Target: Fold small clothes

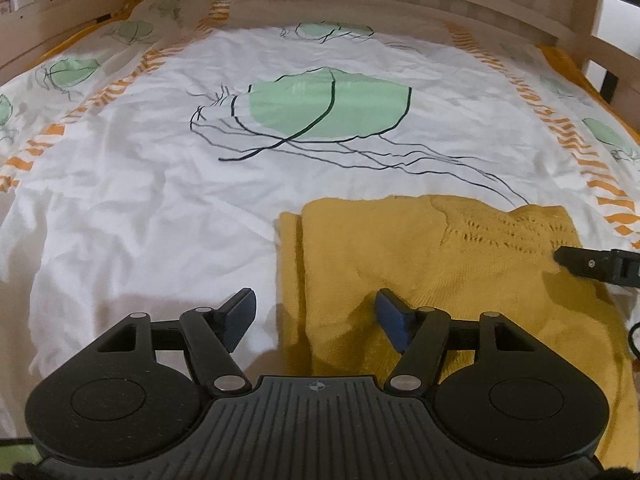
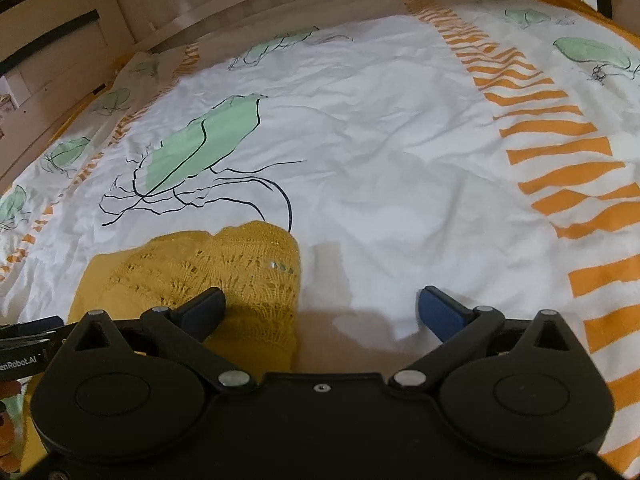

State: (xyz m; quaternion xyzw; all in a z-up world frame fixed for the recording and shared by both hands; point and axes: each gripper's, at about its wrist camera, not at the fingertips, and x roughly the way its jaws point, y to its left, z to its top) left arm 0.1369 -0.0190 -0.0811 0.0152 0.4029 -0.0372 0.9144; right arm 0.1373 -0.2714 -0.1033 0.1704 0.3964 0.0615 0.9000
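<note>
Both grippers, left gripper (image 1: 316,318) and right gripper (image 2: 320,312), hover spread-fingered and empty, straddling opposite side edges of the yellow knit garment (image 1: 420,264) on the bed (image 1: 160,200).

Only one bit of lettering can be read; at the near left edge of the right wrist view, white letters "enRobot.AI" stand on the black body of the left gripper (image 2: 24,362); its start is cut off.
</note>
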